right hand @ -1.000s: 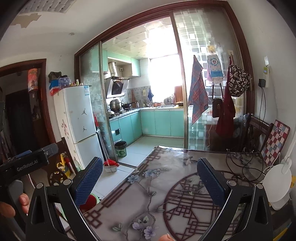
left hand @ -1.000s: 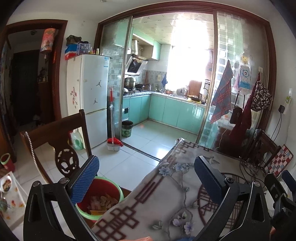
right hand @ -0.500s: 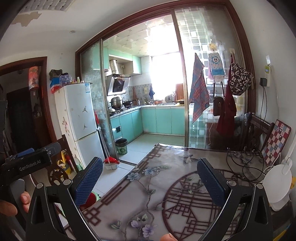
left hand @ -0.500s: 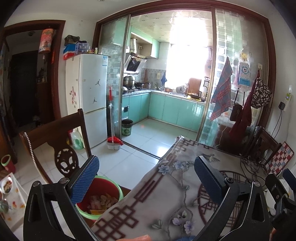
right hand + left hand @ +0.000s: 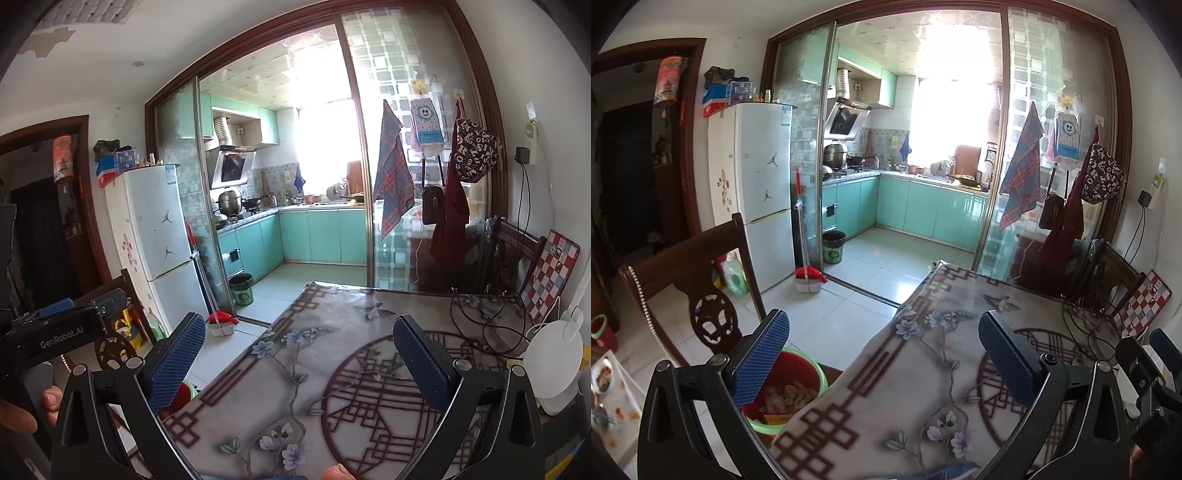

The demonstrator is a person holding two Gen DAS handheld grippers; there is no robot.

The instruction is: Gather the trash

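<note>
A dining room opens through a sliding glass door (image 5: 1049, 155) onto a teal kitchen, with a white fridge (image 5: 757, 192) by the doorway. From the left wrist view, the bench (image 5: 923, 398) wears a grey floral cloth with dark red lattice patterns. The left gripper (image 5: 882, 358) hangs over its near left corner, jaws spread wide with nothing between them. Down on the floor beside that corner, next to a carved wooden chair (image 5: 701, 295), stands a red bin with a green rim (image 5: 809, 373), scraps of trash (image 5: 786, 397) inside it.

From the right wrist view, the right gripper (image 5: 299, 358) hovers above the bench (image 5: 314, 369), its jaws likewise wide apart and empty. A white lidded pot (image 5: 554, 358) sits at the bench's right edge near tangled black cables (image 5: 487, 325). At the far left, a hand (image 5: 22, 410) grips the other device. Only a sliver of the red bin (image 5: 184, 393) shows behind the left finger.
</note>
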